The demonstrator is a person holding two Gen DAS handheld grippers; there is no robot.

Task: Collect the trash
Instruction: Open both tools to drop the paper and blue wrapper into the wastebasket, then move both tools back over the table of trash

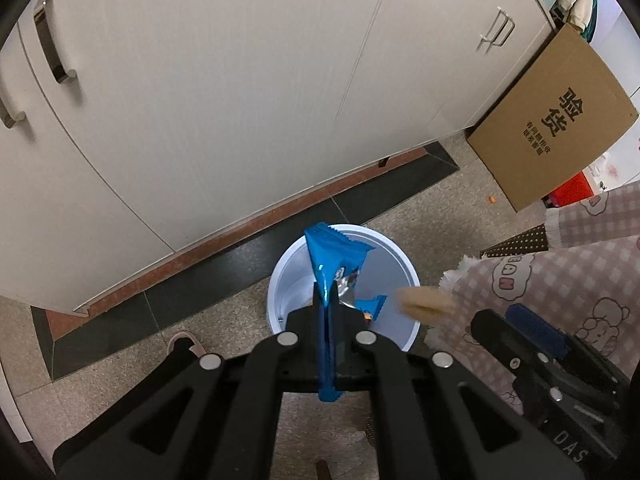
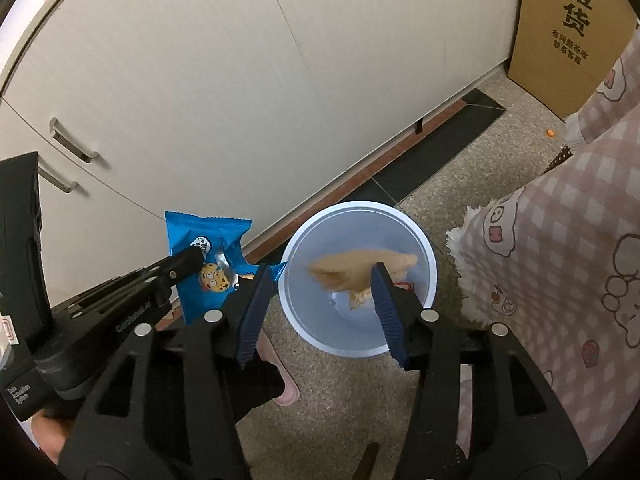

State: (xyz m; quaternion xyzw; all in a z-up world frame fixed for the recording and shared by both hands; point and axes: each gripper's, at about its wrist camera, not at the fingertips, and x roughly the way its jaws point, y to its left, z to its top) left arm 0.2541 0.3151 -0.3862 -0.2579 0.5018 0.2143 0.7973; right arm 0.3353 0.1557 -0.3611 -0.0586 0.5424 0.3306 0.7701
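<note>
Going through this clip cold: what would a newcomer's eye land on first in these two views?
First, the bright blue snack wrapper pinched in the left gripper, held above the white trash bin on the speckled floor. Next, a blurred tan scrap over the bin's mouth, between the spread fingers of the right gripper, apparently falling. A brown cardboard box with black print leans against the white cabinets.

Cabinets: cream doors [image 1: 224, 92] with metal handles [image 1: 54, 36] — filling the background
Floor: speckled beige tile [image 2: 460, 152], dark border strip [image 1: 224, 276] along the cabinet base
Cardboard box: brown [image 1: 556, 120], printed black characters — leaning against the cabinet
Crumb: small orange bit [image 2: 551, 133] on the floor
</note>
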